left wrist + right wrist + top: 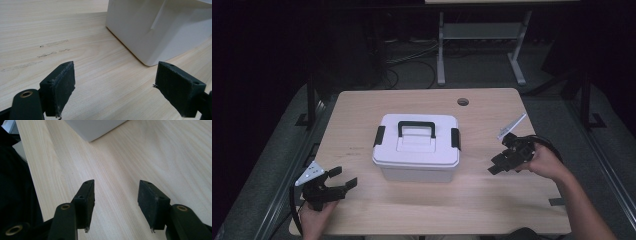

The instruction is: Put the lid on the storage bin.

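Jaws apart beside white box (155,27), handle (416,127) overhead.

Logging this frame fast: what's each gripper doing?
Left gripper: open, empty, near the white box.
Right gripper: open, empty, over the table.

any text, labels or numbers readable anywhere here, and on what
None can be read.
White box: lid, handle and walls carry no visible label or brand.
Table: faint dark smudges left of the box, also seen in the left gripper view; they look like marks rather than letters, too faint to read.
Left gripper and right gripper: no print visible on the jaws.
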The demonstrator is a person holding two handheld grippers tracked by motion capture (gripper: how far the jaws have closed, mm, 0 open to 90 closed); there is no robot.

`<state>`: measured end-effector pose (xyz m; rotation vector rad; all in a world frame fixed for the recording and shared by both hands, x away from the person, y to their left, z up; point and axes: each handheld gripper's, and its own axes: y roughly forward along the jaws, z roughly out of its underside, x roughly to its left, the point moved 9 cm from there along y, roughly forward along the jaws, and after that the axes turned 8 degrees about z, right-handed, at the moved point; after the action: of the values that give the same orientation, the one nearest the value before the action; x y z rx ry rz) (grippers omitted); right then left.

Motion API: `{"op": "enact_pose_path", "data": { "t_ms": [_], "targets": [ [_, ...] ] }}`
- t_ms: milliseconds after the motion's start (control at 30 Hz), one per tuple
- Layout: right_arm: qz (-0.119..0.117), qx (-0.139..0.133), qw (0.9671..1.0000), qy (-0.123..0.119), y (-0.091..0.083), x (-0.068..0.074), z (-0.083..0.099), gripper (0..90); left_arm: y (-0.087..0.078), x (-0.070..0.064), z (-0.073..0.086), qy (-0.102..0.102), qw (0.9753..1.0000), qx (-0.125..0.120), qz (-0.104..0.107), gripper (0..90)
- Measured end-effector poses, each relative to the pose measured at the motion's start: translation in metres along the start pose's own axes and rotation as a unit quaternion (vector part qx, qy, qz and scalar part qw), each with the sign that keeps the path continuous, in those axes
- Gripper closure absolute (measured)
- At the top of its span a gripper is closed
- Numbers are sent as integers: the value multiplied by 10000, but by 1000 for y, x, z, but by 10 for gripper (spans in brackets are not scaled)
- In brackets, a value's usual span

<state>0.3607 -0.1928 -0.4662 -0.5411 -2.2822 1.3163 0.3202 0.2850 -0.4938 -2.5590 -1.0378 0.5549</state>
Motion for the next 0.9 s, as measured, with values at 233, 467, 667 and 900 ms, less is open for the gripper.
{"op": "enact_pose_path", "data": {
  "t_ms": [233,467,667,900],
  "targets": [
    [-20,-14,10000,63,1,-1,7,471,0,0,0,7,10000,0,-3,153],
    [-30,39,9999,122,4,-1,17,471,0,0,0,2,10000,-1,-11,153],
    [-60,11,9998,191,5,0,25,470,0,0,0,9,10000,5,-8,153],
    [-94,-20,9997,227,8,1,32,470,0,-1,0,11,10000,4,-14,153]
  ]
}}
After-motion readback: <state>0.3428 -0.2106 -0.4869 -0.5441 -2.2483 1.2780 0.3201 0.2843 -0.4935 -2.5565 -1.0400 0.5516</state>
